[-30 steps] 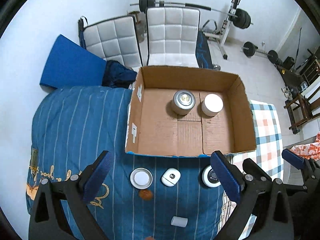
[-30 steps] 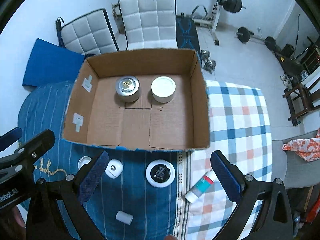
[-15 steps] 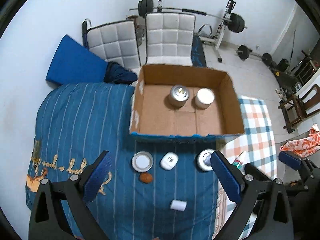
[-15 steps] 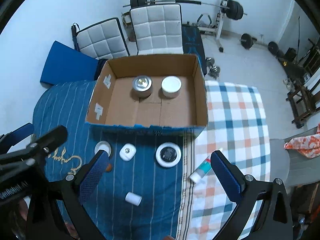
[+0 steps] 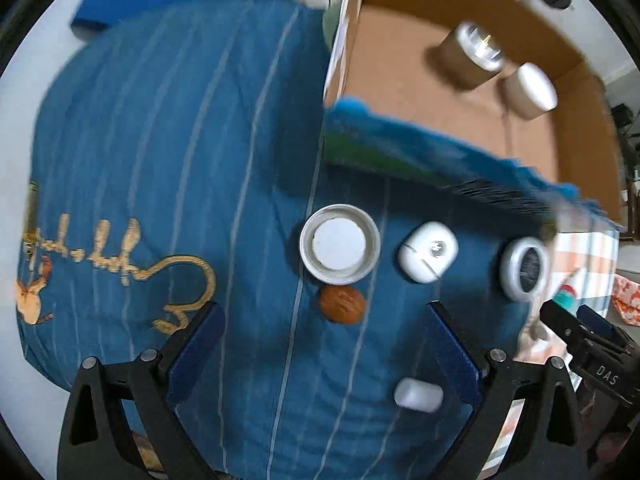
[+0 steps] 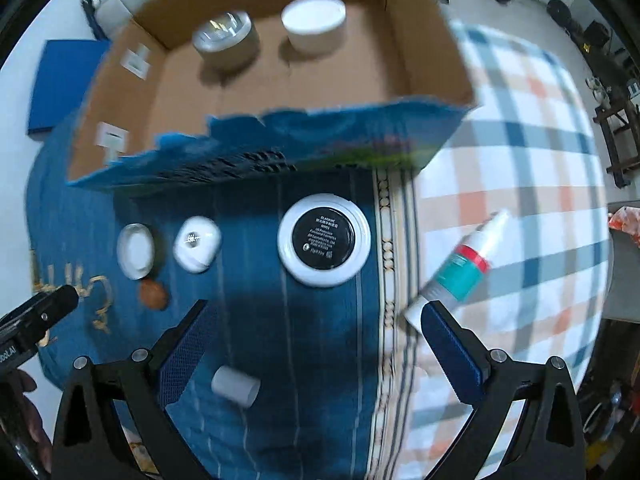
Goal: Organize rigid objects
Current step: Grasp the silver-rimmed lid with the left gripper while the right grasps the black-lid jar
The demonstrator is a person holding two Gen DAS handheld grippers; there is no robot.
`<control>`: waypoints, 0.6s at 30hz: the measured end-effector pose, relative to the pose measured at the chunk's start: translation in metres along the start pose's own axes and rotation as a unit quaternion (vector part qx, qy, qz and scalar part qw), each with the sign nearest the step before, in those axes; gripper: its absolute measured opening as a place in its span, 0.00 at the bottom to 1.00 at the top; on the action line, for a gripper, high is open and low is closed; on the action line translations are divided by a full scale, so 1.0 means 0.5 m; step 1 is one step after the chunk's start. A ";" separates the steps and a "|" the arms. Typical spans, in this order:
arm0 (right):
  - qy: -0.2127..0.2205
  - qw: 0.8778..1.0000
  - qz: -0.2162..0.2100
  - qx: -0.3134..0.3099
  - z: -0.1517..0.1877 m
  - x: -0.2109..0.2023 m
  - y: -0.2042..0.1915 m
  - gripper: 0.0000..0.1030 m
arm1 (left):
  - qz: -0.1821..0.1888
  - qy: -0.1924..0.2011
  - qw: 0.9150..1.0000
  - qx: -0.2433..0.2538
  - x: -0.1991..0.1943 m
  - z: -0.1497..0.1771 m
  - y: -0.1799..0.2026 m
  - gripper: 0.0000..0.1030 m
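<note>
A cardboard box [image 5: 448, 128] [image 6: 256, 152] holds a silver tin [image 5: 472, 54] [image 6: 226, 38] and a white jar [image 5: 530, 90] [image 6: 314, 22]. On the blue cloth in front of it lie a round metal lid [image 5: 340, 244] [image 6: 135, 251], a brown walnut [image 5: 342, 304] [image 6: 152, 295], a white earbud case [image 5: 428, 251] [image 6: 197, 249], a white disc with a black centre [image 5: 524, 269] [image 6: 323, 240] and a small white cylinder [image 5: 418, 395] [image 6: 236, 385]. My left gripper [image 5: 324, 354] is open just below the walnut. My right gripper [image 6: 316, 350] is open below the disc. A teal-and-white tube [image 6: 464, 266] lies on the checked cloth.
The blue striped cloth [image 5: 160, 160] covers the left of the surface and a checked cloth [image 6: 520, 160] the right. The right gripper's body [image 5: 592, 364] shows at the left wrist view's right edge. Gym weights [image 6: 560, 12] lie on the floor behind.
Both grippers have dropped down and forward towards the loose items, which now look much larger. The left one has come over the walnut, the right one over the disc. Nothing was grasped.
</note>
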State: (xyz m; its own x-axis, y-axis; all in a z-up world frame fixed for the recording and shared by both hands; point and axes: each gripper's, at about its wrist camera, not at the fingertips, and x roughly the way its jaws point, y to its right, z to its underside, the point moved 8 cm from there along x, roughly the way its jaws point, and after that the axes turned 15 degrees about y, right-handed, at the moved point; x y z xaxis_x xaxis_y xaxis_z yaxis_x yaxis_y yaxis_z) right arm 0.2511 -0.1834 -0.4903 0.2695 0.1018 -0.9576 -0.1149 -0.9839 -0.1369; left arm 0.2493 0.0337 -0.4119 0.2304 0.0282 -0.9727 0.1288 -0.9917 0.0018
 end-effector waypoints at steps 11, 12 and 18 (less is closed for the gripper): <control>-0.032 0.999 0.042 -0.001 -0.015 0.145 -0.005 1.00 | 0.004 -0.076 0.997 0.010 0.163 0.005 0.026 0.98; -0.030 0.999 0.044 0.000 -0.018 0.150 -0.005 1.00 | 0.004 -0.069 0.998 0.011 0.165 0.003 0.026 0.98; -0.028 0.998 0.057 -0.005 -0.017 0.162 -0.004 0.79 | -0.001 -0.052 0.998 0.020 0.163 0.012 0.026 0.62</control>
State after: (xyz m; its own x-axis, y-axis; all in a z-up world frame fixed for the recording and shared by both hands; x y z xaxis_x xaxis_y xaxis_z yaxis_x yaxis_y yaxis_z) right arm 0.2811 -0.1744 -0.5656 0.2008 -0.0028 -0.9796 -0.1324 -0.9909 -0.0243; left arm 0.2638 0.0225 -0.4923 0.1293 0.0201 -0.9914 0.0893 -0.9960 -0.0085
